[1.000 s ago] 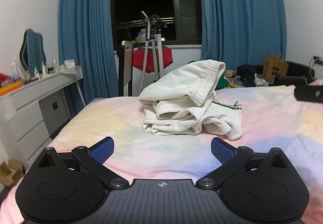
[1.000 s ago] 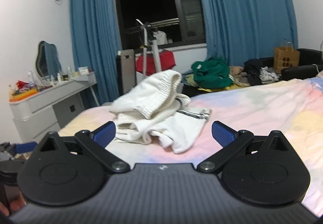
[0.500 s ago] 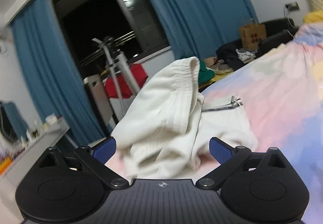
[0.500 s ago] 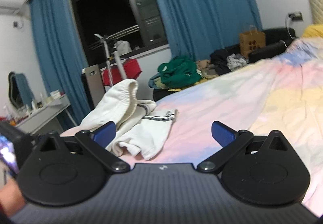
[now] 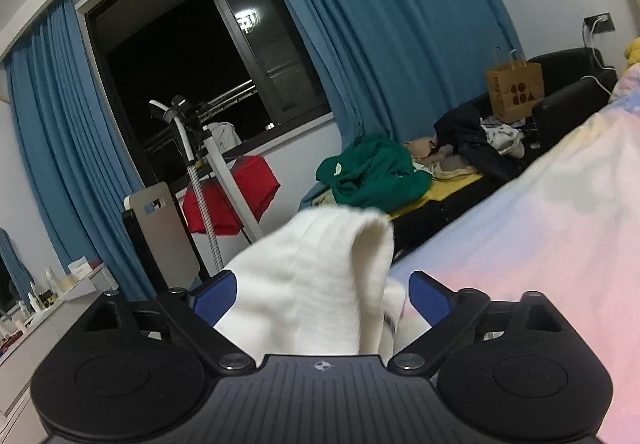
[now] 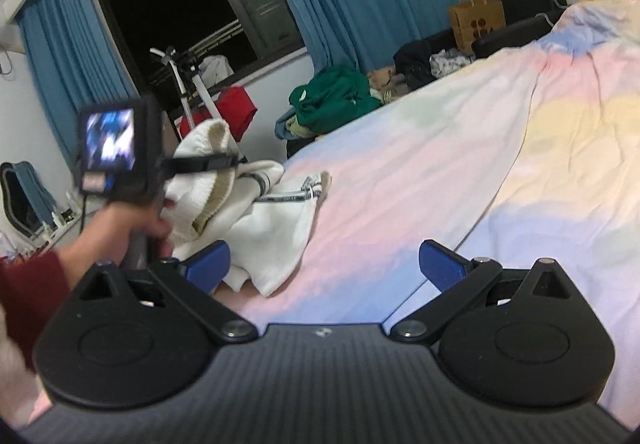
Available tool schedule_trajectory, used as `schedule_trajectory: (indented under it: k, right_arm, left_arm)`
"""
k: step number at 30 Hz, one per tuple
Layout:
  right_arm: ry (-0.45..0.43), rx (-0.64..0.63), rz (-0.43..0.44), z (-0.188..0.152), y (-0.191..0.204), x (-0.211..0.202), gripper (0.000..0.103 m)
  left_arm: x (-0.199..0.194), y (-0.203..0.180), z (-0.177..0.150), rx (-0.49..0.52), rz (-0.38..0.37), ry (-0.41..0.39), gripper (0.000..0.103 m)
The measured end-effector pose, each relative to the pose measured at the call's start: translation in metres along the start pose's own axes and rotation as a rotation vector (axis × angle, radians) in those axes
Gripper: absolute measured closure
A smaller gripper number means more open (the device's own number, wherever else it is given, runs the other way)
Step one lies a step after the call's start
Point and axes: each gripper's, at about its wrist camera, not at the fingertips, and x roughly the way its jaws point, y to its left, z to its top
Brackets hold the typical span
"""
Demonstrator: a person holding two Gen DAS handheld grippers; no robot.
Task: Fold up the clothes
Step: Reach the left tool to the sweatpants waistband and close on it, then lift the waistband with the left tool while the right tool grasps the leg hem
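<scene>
Left gripper (image 5: 320, 290) jaws are closing around the white sweatpants' waistband (image 5: 320, 268), pads not pressing yet. Right gripper (image 6: 324, 264) is sitting wide open, empty, garment beyond its left pad. Risk: pinching several bunched layers, dragging the whole heap.

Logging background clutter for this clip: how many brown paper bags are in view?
1. The brown paper bag stands on the black sofa against the far wall, right of the blue curtains. Others could be hidden behind the clothes heaped there.
</scene>
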Motion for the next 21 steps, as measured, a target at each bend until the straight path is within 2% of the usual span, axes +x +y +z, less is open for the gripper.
schedule_trajectory:
  k: [1, 5, 8, 12, 17, 21]
  right_arm:
    - [0.005, -0.002, -0.002, -0.002, -0.001, 0.004, 0.0]
    - [0.044, -0.015, -0.02, -0.012, -0.002, 0.024, 0.0]
    - [0.07, -0.013, -0.003, -0.017, -0.002, 0.032, 0.0]
    - [0.078, -0.052, 0.023, -0.023, 0.007, 0.036, 0.0]
    - [0.048, -0.088, 0.033, -0.024, 0.016, 0.029, 0.0]
    - [0.006, -0.115, 0.038, -0.02, 0.022, 0.018, 0.0]
  left_arm:
    - [0.011, -0.003, 0.006, -0.001, 0.011, 0.01, 0.012]
    - [0.038, 0.004, 0.026, -0.042, 0.037, 0.03, 0.047]
    - [0.043, 0.021, 0.042, -0.073, 0.071, 0.043, 0.071]
    - [0.017, 0.069, 0.065, -0.149, 0.095, 0.026, 0.079]
    - [-0.043, 0.149, 0.088, -0.243, 0.122, -0.019, 0.085]
    - [-0.108, 0.22, 0.097, -0.321, 0.134, -0.067, 0.087]
